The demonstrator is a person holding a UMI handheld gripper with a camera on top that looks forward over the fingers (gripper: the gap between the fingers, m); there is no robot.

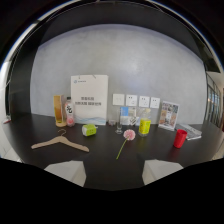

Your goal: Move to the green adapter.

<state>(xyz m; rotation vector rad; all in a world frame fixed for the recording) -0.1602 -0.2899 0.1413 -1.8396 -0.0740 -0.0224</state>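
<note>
Dim, soft focus, fisheye-warped dark edges

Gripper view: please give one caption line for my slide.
Open gripper faces a dark table with the small green adapter far beyond its fingers.

Glossy dark tabletop (105,160) (faint reflections); pale wooden hanger (59,142); matt grey wall (120,65); clear glass (118,129).

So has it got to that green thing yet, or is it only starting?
Only starting, it seems. The gripper is open, holding nothing, and faces the table. The green adapter lies well beyond the fingers, past the wooden hanger and beside the pink flower. The whole approach remains.
</note>
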